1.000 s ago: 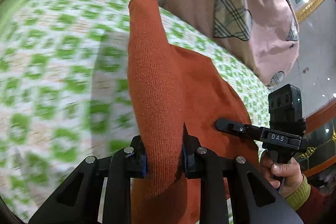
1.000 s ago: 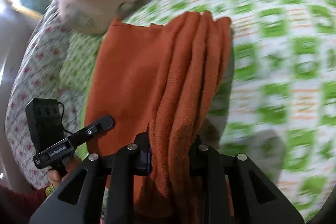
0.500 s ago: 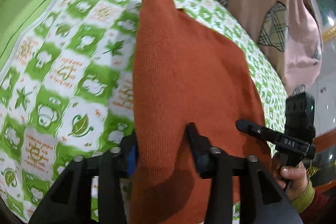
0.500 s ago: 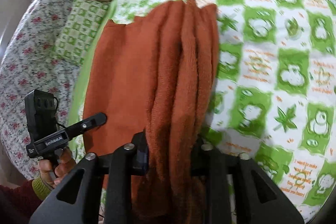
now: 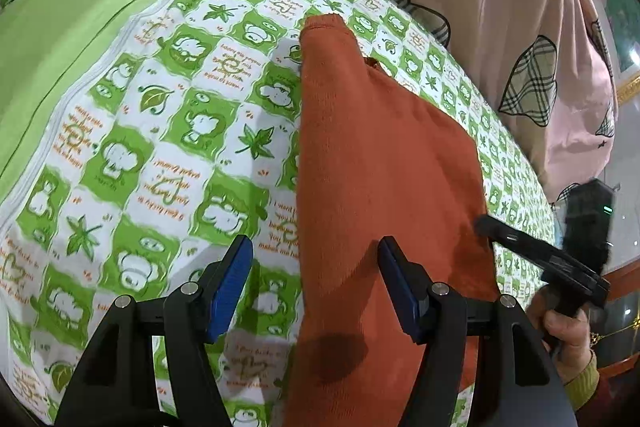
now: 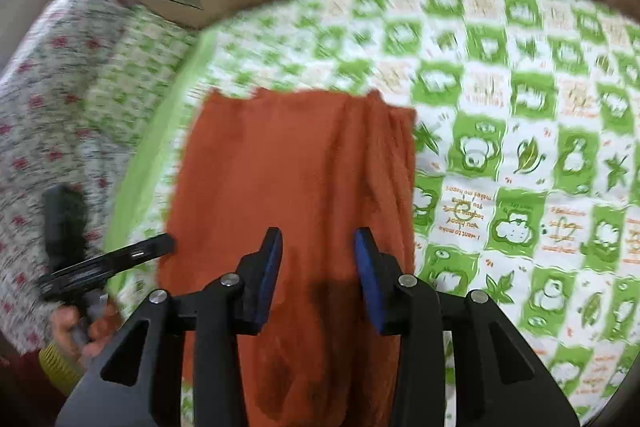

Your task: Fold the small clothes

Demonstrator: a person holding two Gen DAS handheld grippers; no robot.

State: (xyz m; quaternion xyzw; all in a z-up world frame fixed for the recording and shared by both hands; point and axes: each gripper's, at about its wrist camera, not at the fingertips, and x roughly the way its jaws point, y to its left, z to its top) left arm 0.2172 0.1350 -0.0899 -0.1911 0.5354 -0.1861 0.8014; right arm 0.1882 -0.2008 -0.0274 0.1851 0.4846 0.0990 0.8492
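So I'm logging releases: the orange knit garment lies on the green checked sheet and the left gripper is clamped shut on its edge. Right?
Not quite. The orange knit garment does lie on the green checked sheet, but the left gripper is not clamped: the left wrist view shows its jaws opening, blue pads clear of the cloth.

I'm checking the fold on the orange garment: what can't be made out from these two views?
- Orange garment, near end: cut off by the bottom edge in both wrist views, partly behind the left gripper and right gripper.
- Its far hem: motion-blurred in the right wrist view.
- Layers underneath: hidden by the top layer.
- Left gripper's opening jaws: one pad reaches over the cloth; contact unclear.
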